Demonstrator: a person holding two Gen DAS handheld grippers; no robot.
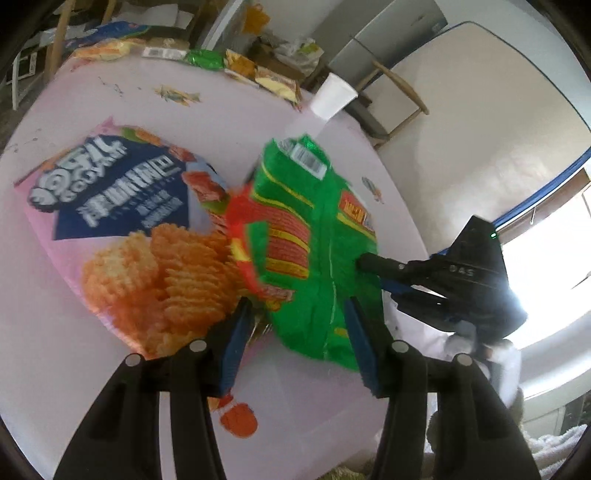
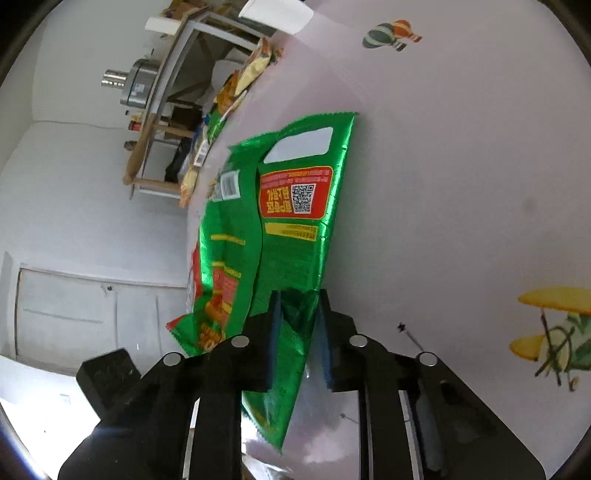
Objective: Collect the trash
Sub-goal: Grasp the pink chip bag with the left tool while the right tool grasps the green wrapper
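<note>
A green snack bag (image 1: 306, 251) hangs above the pale pink table (image 1: 92, 369). My right gripper (image 2: 297, 310) is shut on the bag's edge (image 2: 291, 236) and holds it up; it shows at the right of the left wrist view (image 1: 365, 262). My left gripper (image 1: 295, 314) is open, its blue pads on either side of the bag's lower end without clamping it. A large pink and blue chip bag (image 1: 122, 221) lies flat on the table just left of the green bag.
Several more wrappers (image 1: 236, 66) lie along the table's far edge beside a white paper cup (image 1: 332, 96). A wooden chair (image 1: 399, 99) stands beyond the table. A bright window (image 1: 546, 266) is at the right. The tablecloth has balloon (image 2: 391, 35) and plane prints.
</note>
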